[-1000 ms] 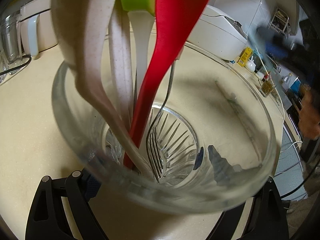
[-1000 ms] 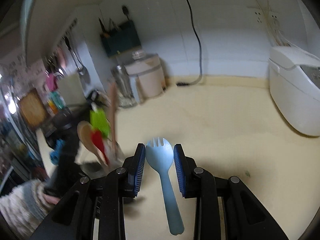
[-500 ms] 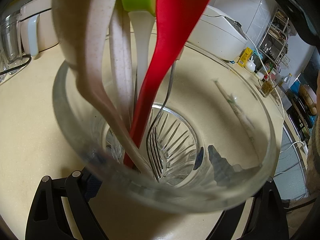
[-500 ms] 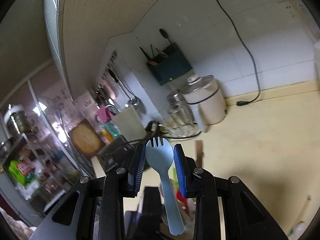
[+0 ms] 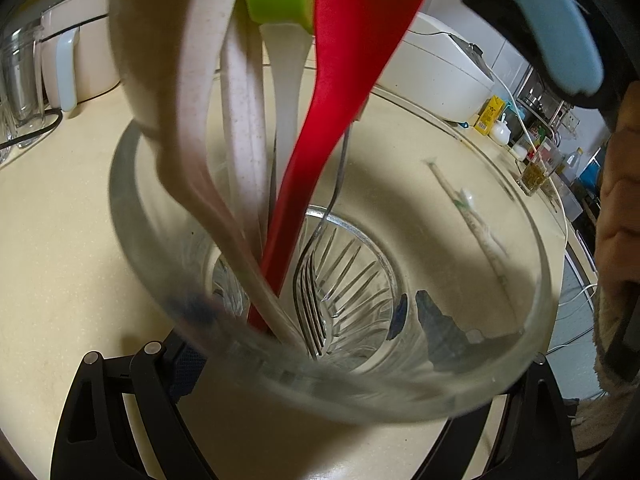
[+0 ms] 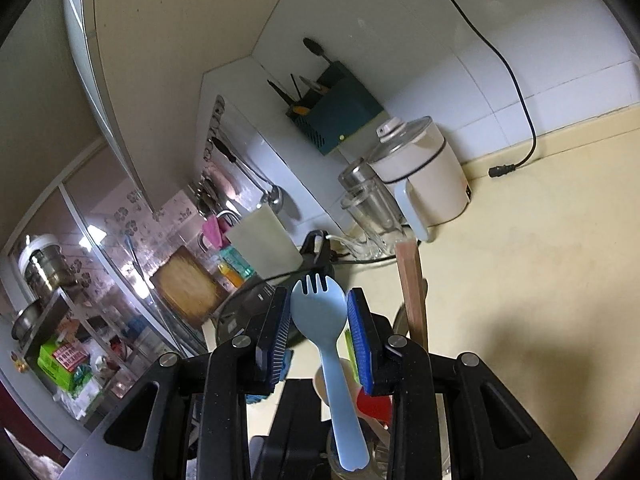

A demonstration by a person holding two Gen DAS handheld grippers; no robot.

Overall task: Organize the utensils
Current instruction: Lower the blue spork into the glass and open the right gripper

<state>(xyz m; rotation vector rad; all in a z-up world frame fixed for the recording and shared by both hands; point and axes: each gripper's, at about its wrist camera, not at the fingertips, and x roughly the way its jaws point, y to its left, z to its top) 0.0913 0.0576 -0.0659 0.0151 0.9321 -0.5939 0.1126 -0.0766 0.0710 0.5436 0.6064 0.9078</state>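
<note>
Partly done: clear ribbed glass point(image 5: 500, 352), clamped in left tool point(image 5: 328, 364) on the cream bench point(image 5: 60, 240), already holds red spoon point(image 5: 344, 92), speckled beige spoons point(image 5: 180, 92) and steel fork point(image 5: 310, 300). Right tool point(image 6: 319, 320) pinches smooth pale-blue plastic spork point(image 6: 320, 312) above the glass, tines up; it is not yet in.

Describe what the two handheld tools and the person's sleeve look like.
Both tools have black angular frames with triangular cutouts and silver screws. The right tool has ribbed blue pads; the left tool shows a blue pad too. The sleeve looks cream and fleecy.
</note>
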